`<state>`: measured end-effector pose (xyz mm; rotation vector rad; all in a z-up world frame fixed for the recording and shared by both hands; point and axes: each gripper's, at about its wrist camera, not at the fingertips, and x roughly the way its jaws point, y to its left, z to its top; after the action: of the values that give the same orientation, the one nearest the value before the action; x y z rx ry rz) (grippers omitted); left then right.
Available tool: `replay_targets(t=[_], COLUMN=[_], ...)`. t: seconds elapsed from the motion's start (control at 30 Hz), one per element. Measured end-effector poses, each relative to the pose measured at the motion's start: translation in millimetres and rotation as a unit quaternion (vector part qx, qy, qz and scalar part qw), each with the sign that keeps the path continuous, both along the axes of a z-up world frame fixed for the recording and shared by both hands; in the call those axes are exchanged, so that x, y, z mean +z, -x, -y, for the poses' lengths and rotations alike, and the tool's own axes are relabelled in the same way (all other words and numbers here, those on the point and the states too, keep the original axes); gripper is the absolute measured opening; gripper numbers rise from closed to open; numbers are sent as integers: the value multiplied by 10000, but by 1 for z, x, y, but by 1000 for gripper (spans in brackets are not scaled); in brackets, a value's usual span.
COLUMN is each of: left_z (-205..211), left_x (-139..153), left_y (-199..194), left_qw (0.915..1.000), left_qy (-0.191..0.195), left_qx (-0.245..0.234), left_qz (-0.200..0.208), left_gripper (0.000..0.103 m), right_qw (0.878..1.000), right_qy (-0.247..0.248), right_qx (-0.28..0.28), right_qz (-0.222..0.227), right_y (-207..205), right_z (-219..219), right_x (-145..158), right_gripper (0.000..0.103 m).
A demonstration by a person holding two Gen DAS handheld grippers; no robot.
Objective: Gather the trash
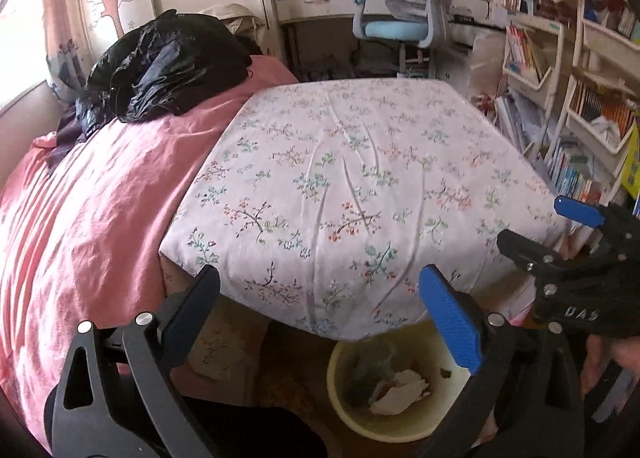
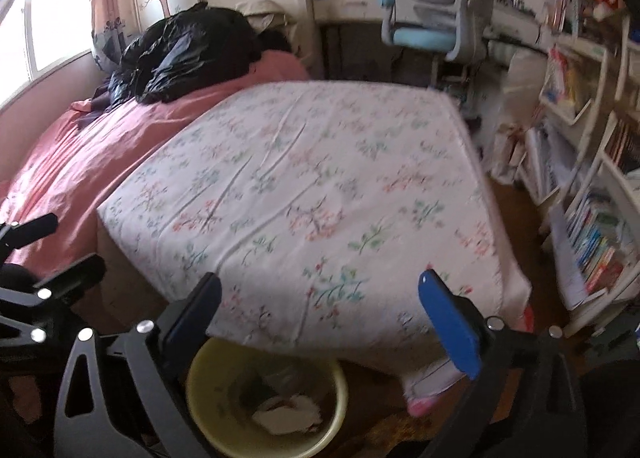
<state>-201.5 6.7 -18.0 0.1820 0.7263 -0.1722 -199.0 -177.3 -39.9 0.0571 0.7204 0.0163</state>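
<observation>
A pale yellow waste bin (image 1: 335,382) stands on the floor at the foot of the bed, with crumpled white paper (image 1: 400,390) and other scraps inside. My left gripper (image 1: 320,274) hovers above it, open, nothing between its fingers. In the right wrist view the same bin (image 2: 200,372) with the paper (image 2: 288,412) sits below my right gripper (image 2: 320,280), which is also open and empty. The right gripper (image 1: 532,219) shows at the right edge of the left wrist view, and the left gripper (image 2: 76,242) at the left edge of the right wrist view.
The bed's floral sheet (image 1: 344,177) fills the middle, with a pink duvet (image 1: 80,217) at left and a black plastic bag (image 1: 168,65) on it. Bookshelves (image 1: 592,117) line the right wall. A blue desk chair (image 1: 400,17) stands at the back.
</observation>
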Motion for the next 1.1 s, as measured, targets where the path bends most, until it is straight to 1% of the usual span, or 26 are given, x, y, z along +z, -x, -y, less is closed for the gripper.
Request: replay_targets(t=[0.07,0.2,0.43,0.57,0.8,1.0,1.1], left_z=[-2,-3,2,4,6,2,3], left_x=[3,6,20,29,34,37,37], left_y=[-1,-3,-4,-6,-9,-10,-11], left_qw=[9999,9997,9992,9986,9984,9979,9978], left_qy=[115,222,130,143,266,353,266], left_qx=[49,90,63,5,-20,99,288], left_qz=[-7,32,363,506,505,533,540], left_gripper=[96,96,96,96,96,96,96], right_qw=[9998,9988,9962,9958,9959,9959,9960], right_qy=[96,168,331,352,359,343,344], right_qx=[-52,-143,-260,-266,-248,-268,-272], right_qz=[184,430,762,806,795,790,782], right_y=[1,3,7,7,7,6,5], right_z=[-1,1,0,0,0,1,1], right_x=[3,8,14,13,12,11,11], right_gripper=[96,96,96,96,96,96,96])
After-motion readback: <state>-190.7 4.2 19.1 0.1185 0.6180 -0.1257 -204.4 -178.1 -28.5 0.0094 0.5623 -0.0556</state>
